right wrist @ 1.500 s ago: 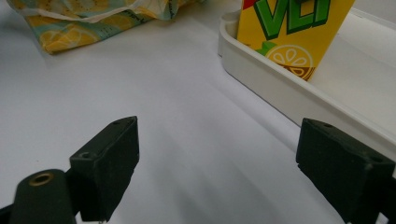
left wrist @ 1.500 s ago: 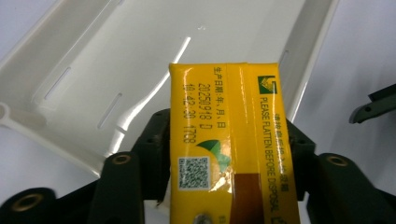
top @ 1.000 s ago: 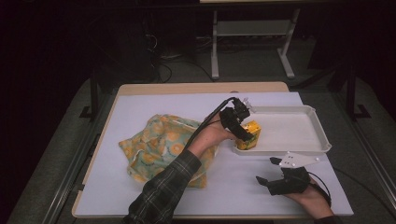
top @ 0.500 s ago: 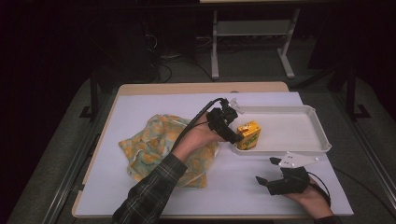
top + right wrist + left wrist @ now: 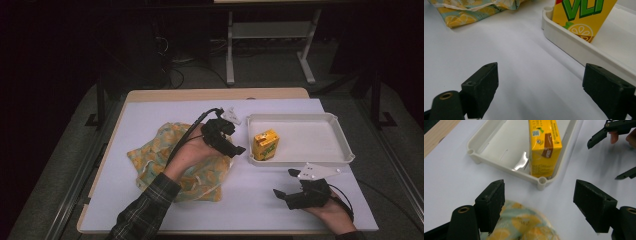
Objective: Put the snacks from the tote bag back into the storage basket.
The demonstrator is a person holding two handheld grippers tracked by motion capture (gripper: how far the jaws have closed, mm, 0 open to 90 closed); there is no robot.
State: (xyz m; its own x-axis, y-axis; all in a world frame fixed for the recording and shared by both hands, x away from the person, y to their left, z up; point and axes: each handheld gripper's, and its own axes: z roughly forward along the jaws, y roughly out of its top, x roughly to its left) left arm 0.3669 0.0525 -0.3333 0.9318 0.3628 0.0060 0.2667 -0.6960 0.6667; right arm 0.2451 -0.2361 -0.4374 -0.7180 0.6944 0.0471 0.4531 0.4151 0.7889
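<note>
Both hand-held grippers, left (image 5: 235,145) and right (image 5: 284,183), gape wide beside the tray (image 5: 300,160) holding a yellow carton (image 5: 265,144).

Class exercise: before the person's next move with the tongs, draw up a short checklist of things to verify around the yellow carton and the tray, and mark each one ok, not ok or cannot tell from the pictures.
1. Yellow carton stands upright inside the white tray, at its near left corner: ok.
2. Left tongs open and apart from the carton: ok.
3. Right tongs open, holding nothing, resting on the table in front of the tray: ok.
4. Patterned bag lies flat on the table, left of the tray, not touching it: ok.
5. Whether anything remains inside the bag: cannot tell.
6. Carton sealed and undamaged: cannot tell.
</note>
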